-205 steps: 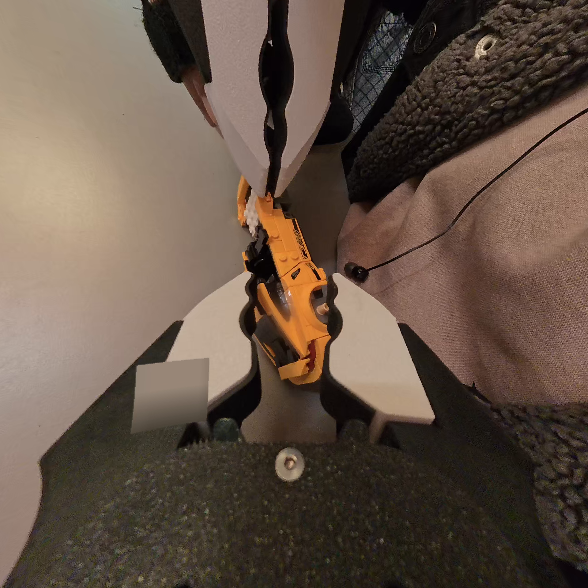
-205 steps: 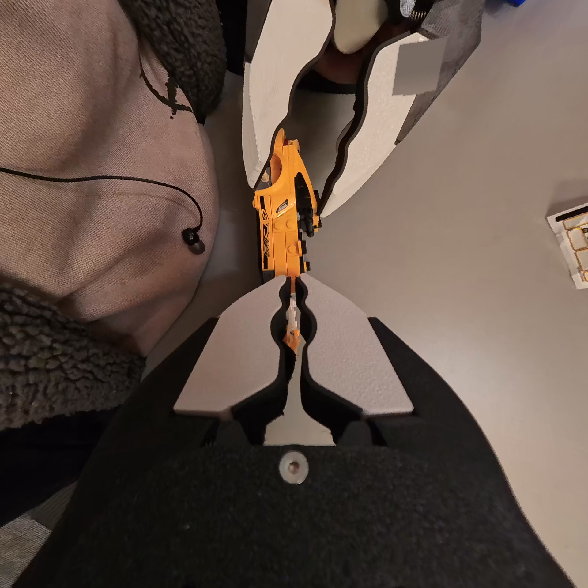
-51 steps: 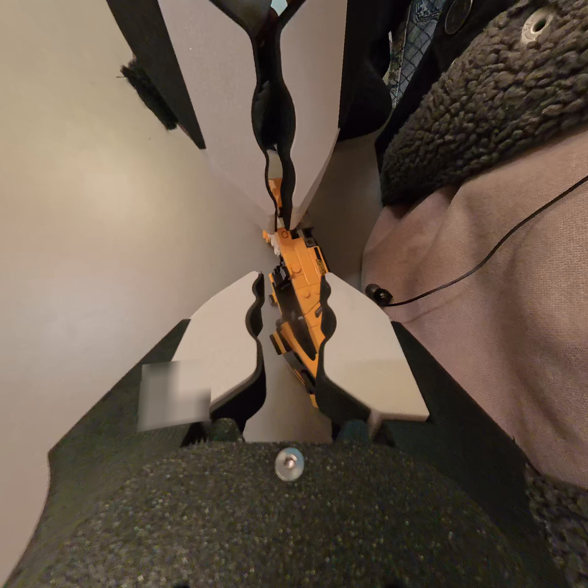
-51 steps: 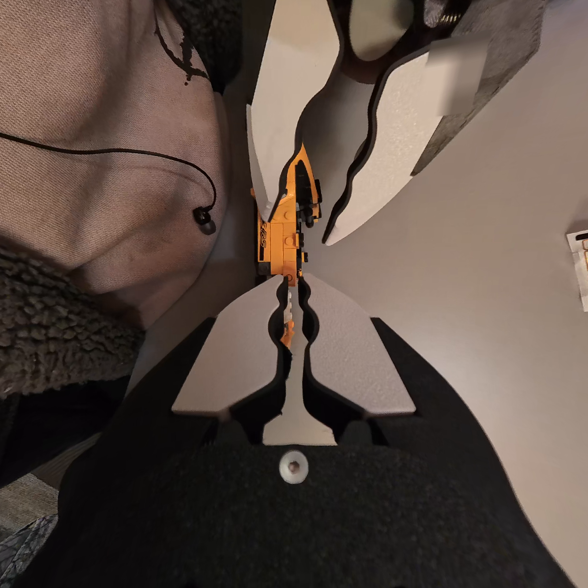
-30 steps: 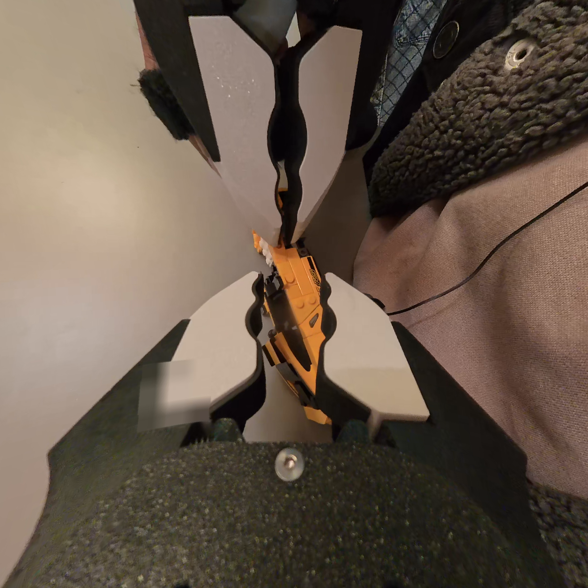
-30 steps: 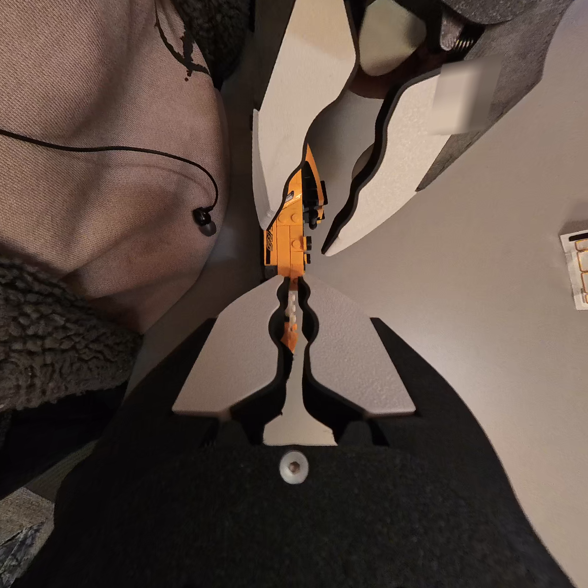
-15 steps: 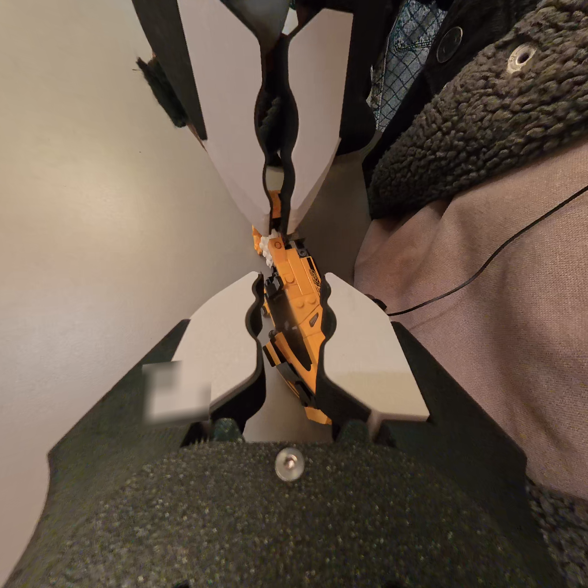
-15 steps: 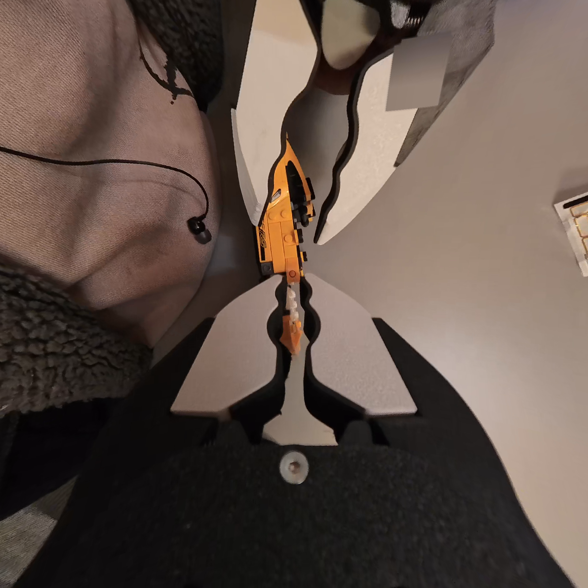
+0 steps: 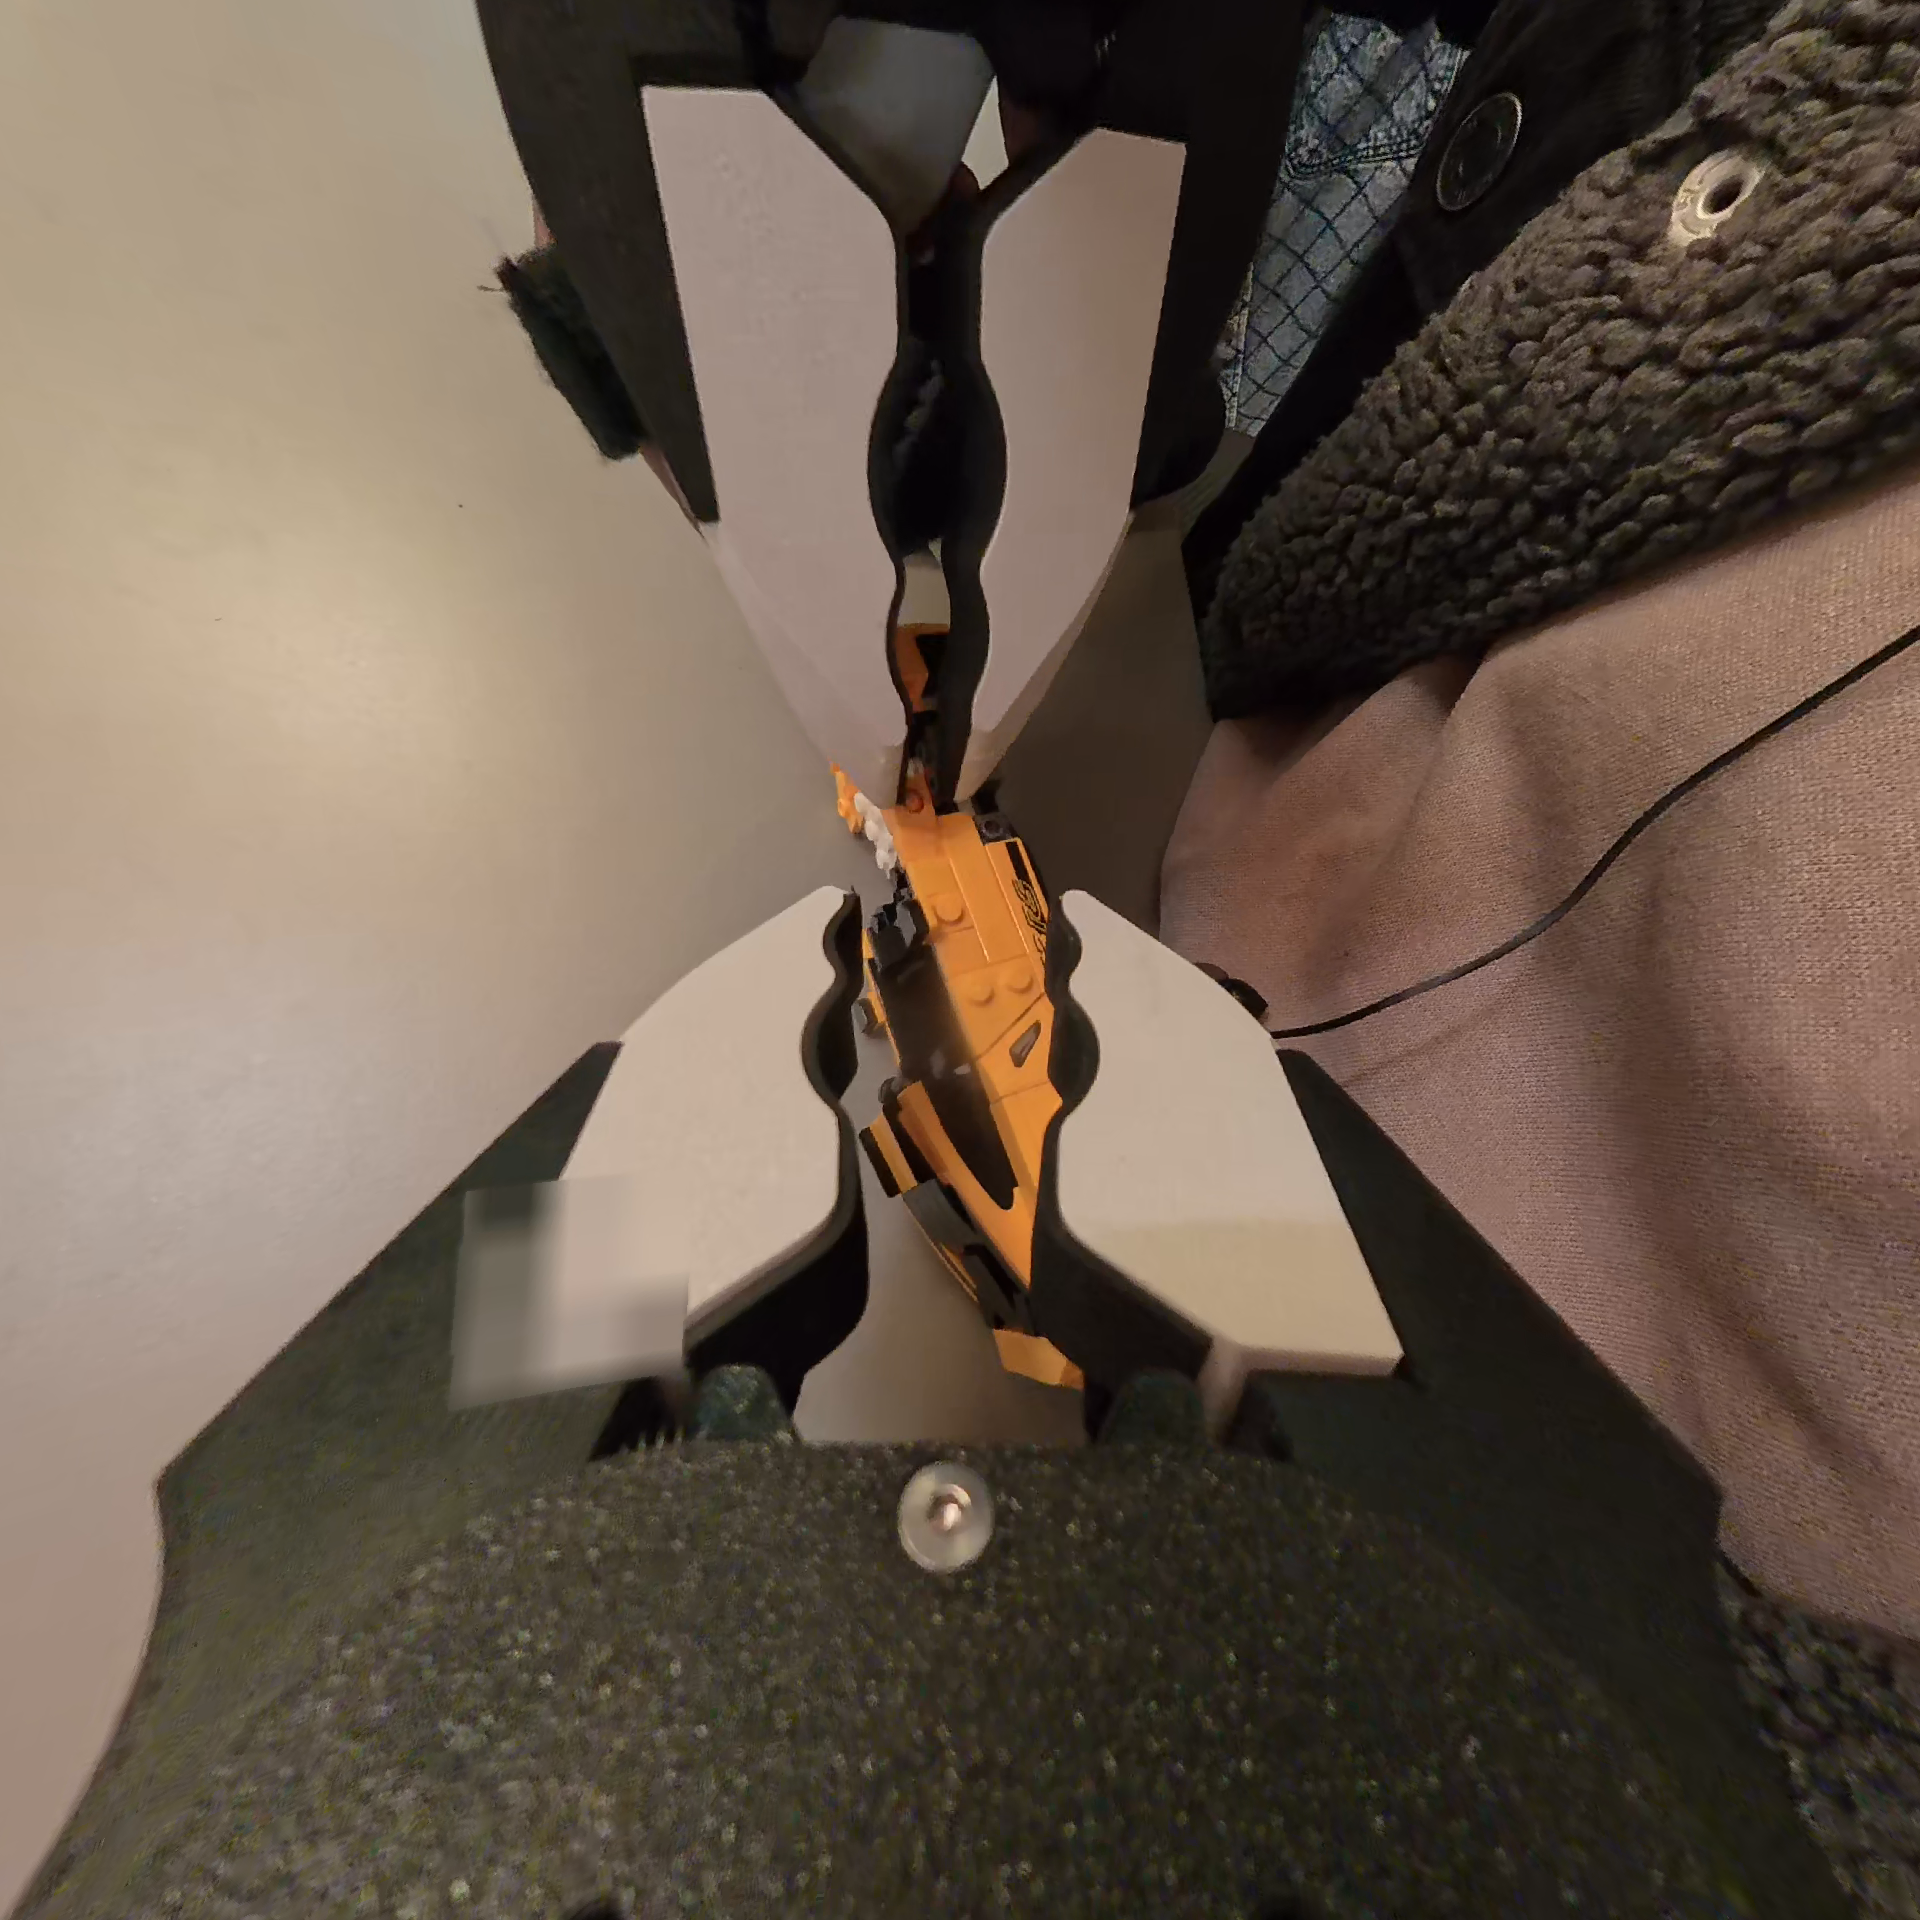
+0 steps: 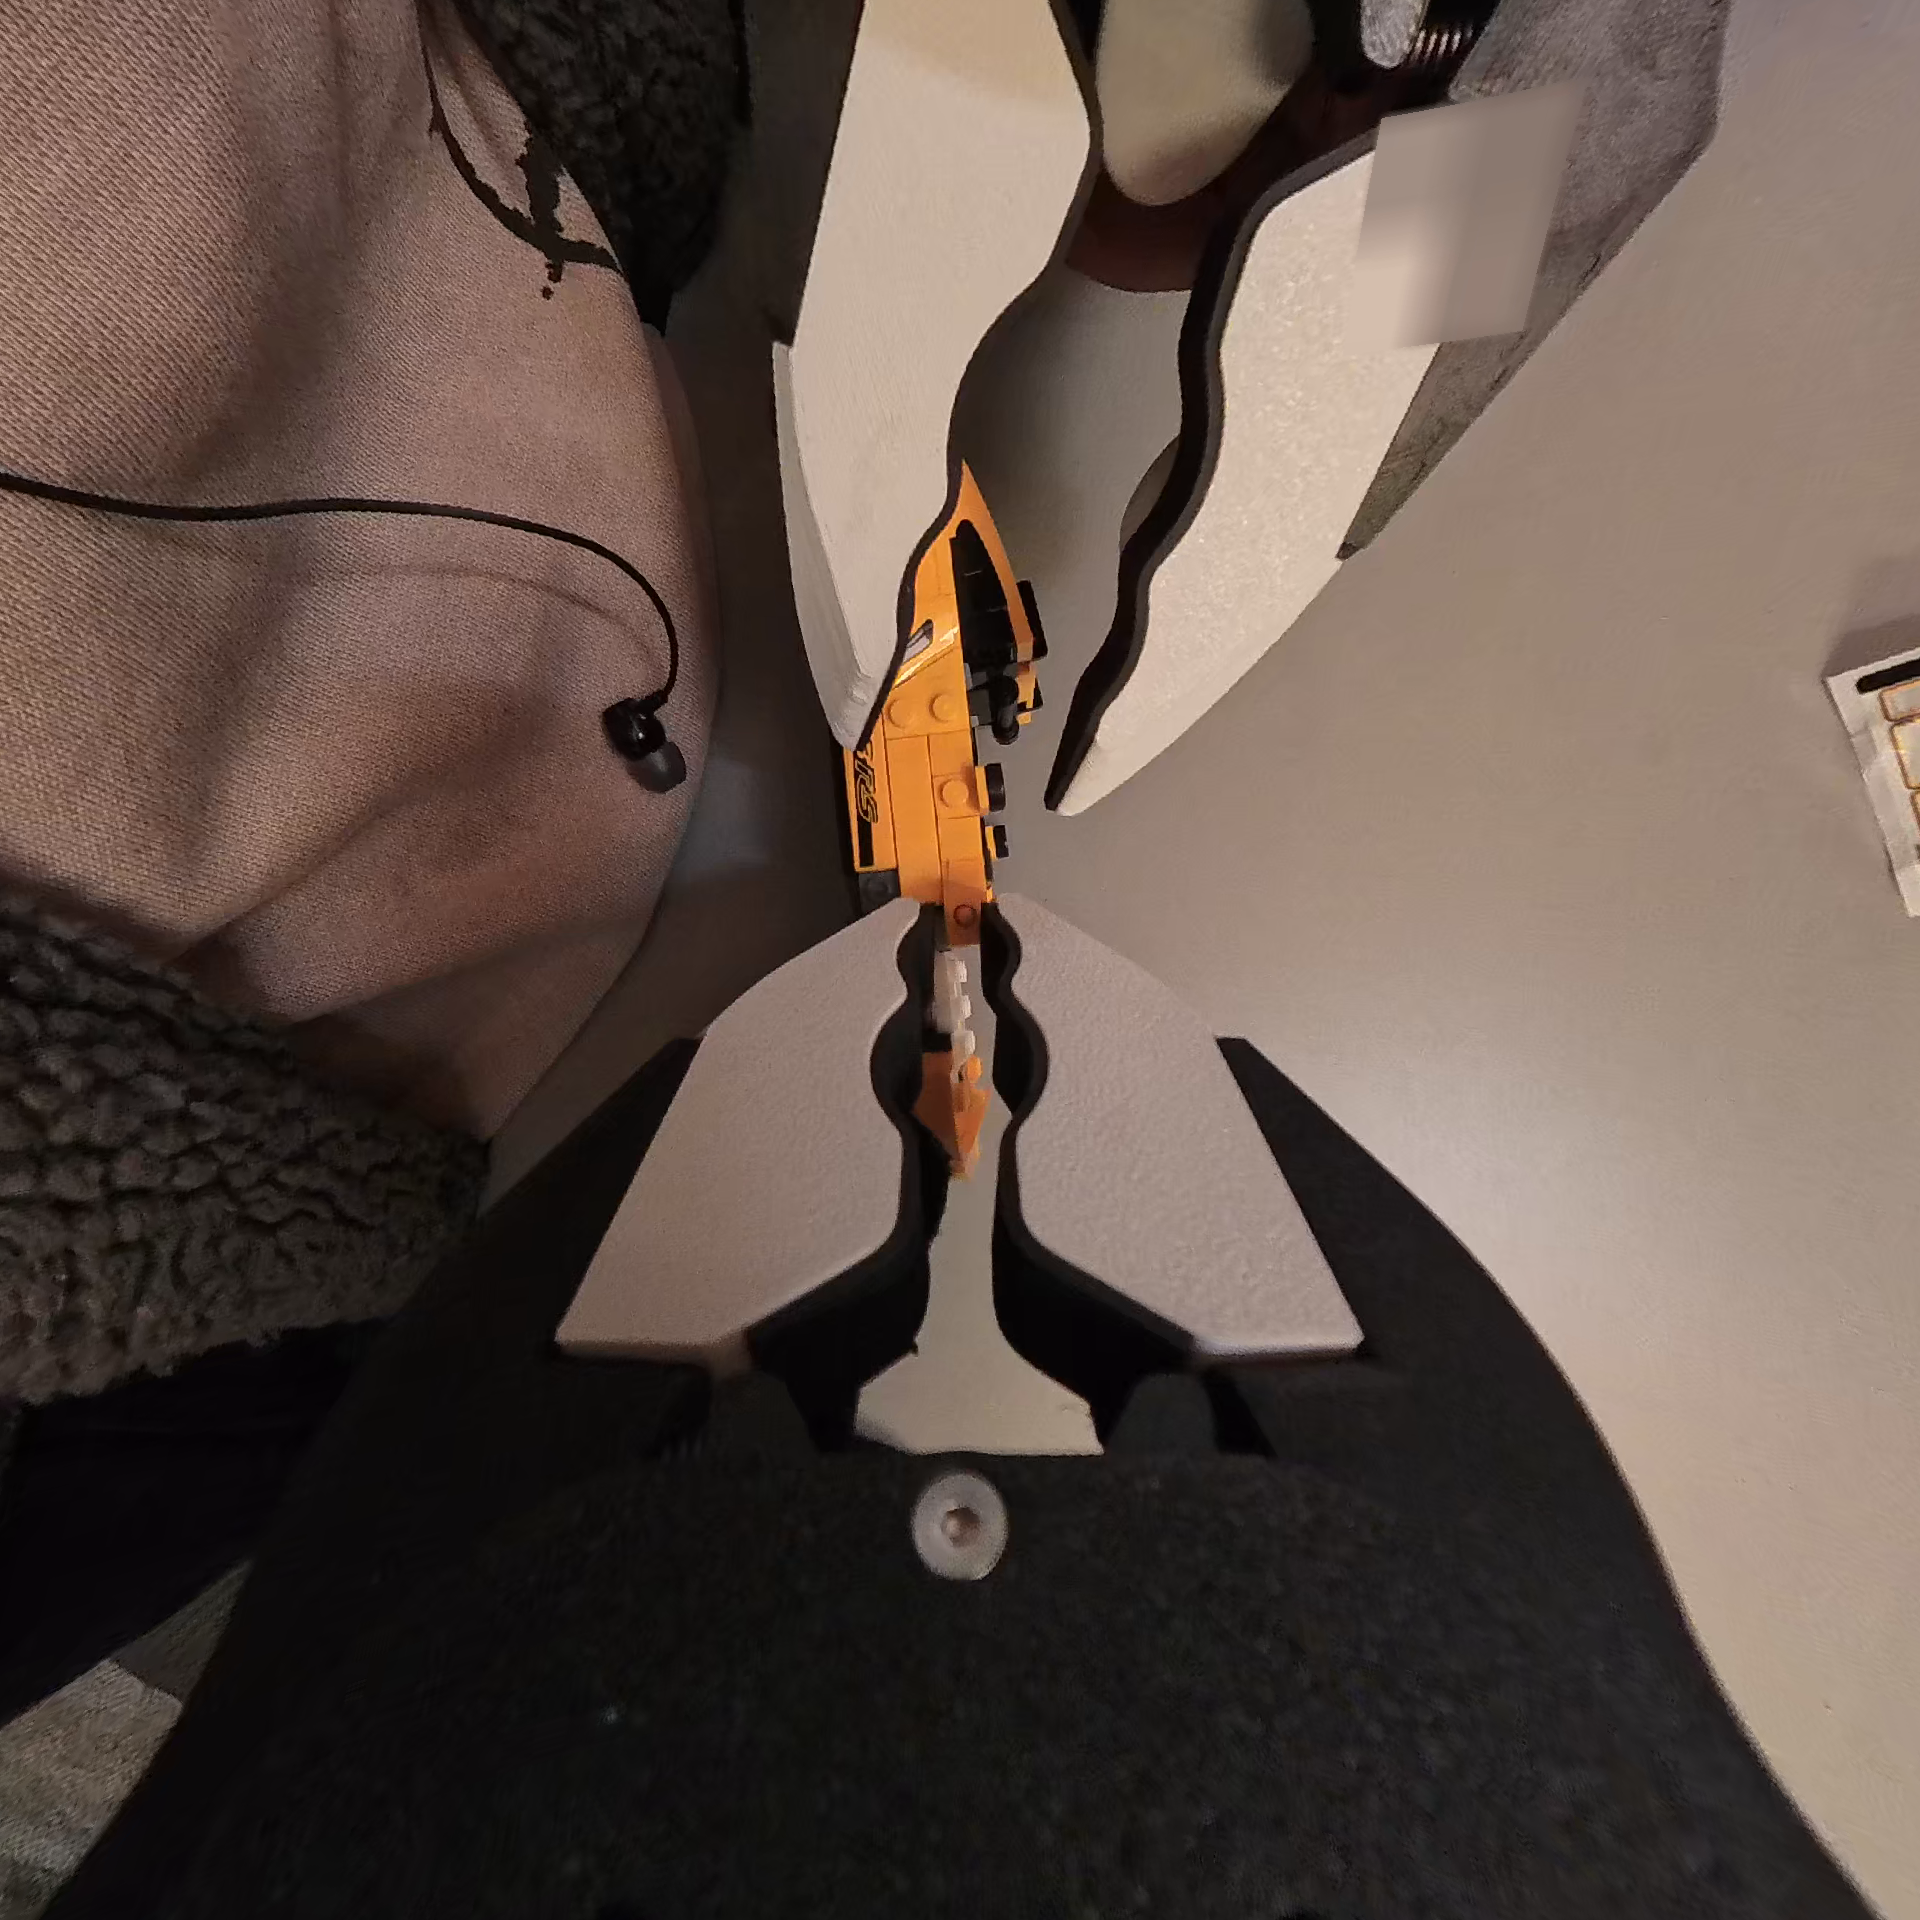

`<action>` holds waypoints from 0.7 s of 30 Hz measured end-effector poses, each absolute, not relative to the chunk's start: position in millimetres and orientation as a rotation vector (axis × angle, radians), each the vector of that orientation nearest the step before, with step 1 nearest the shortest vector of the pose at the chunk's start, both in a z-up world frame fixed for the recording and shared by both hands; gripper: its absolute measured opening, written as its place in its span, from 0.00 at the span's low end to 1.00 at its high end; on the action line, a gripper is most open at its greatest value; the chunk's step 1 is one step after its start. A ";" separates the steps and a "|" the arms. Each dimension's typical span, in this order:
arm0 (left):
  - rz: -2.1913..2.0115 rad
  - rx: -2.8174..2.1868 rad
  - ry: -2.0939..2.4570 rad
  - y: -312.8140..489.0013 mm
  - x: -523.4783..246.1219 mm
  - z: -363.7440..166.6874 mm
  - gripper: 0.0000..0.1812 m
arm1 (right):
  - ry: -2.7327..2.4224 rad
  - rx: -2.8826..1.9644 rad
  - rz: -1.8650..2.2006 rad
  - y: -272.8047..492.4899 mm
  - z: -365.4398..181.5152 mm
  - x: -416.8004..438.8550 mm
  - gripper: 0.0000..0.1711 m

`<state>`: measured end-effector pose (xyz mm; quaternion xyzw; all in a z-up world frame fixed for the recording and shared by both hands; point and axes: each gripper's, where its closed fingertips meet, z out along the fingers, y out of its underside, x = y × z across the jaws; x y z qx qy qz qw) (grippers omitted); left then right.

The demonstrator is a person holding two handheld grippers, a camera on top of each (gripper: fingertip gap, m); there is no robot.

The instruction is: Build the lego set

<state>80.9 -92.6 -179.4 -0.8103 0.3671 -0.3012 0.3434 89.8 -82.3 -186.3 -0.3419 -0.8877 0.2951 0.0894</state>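
An orange and black lego car model (image 9: pixel 987 1039) is held in the air between both grippers. My left gripper (image 9: pixel 956 904) is shut on its body, one finger along each side. My right gripper (image 9: pixel 935 779) comes from the opposite side and is shut on the small white and orange piece (image 9: pixel 873 831) at the model's end. In the right wrist view my right gripper (image 10: pixel 956 906) clamps that piece (image 10: pixel 961 1049) between its pads. The model (image 10: pixel 925 810) runs up into my left gripper (image 10: pixel 956 769).
A pale table (image 9: pixel 260 727) lies below. A person's torso in a beige top (image 9: pixel 1558 987) and dark fleece jacket (image 9: pixel 1558 364) is close by. A black earphone cable (image 10: pixel 644 743) hangs there. A sheet of stickers (image 10: pixel 1881 758) lies at the right edge. Only a small space, under 4 cm, lies between the two pairs of fingers.
The right gripper tilted and shifted slightly against the model's end, then came back. Both grips stay as they were.
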 end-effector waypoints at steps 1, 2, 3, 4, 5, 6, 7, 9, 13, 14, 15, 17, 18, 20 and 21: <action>-0.781 -2.105 0.955 -92.9 81.2 -179.3 0.18 | -2.642 -1.017 0.874 -82.5 -186.4 89.7 0.05; -0.780 -2.104 0.955 -92.7 81.7 -179.7 0.18 | -2.642 -1.016 0.872 -82.8 -186.4 89.8 0.05; -0.779 -2.103 0.955 -93.0 82.0 -179.7 0.18 | -2.643 -1.018 0.869 -83.0 -186.5 90.1 0.04; -0.779 -2.102 0.954 -93.4 82.2 -179.7 0.18 | -2.644 -1.021 0.868 -83.5 -186.5 90.2 0.04; -0.778 -2.102 0.954 -93.8 82.7 -179.7 0.18 | -2.643 -1.024 0.867 -83.6 -186.7 90.4 0.04; -0.778 -2.102 0.954 -94.6 83.5 -180.0 0.18 | -2.641 -1.028 0.866 -83.6 -186.7 90.3 0.04; -0.780 -2.102 0.956 -95.4 84.5 -180.4 0.18 | -2.638 -1.033 0.865 -83.6 -186.8 90.4 0.03; -0.782 -2.102 0.956 -97.5 86.6 -180.6 0.18 | -2.632 -1.041 0.863 -83.9 -186.9 90.3 0.03; -0.787 -2.107 0.946 -98.2 86.9 -181.3 0.18 | -2.618 -1.042 0.842 -83.9 -187.1 90.0 0.03; -0.787 -2.109 0.941 -98.6 86.8 -181.1 0.18 | -2.613 -1.039 0.833 -83.8 -187.1 89.9 0.03; -0.789 -2.110 0.936 -98.9 86.8 -181.2 0.18 | -2.608 -1.036 0.825 -83.7 -187.0 89.7 0.03; -0.791 -2.113 0.927 -98.9 86.6 -181.1 0.18 | -2.598 -1.035 0.808 -83.5 -186.9 89.4 0.03; -0.791 -2.114 0.921 -98.9 86.4 -181.2 0.18 | -2.590 -1.034 0.798 -83.2 -186.9 89.0 0.03; -0.795 -2.118 0.908 -99.1 86.2 -181.2 0.18 | -2.578 -1.038 0.782 -83.2 -187.0 88.9 0.03; -0.796 -2.119 0.902 -99.0 86.4 -181.2 0.18 | -2.569 -1.044 0.775 -82.9 -187.0 88.6 0.03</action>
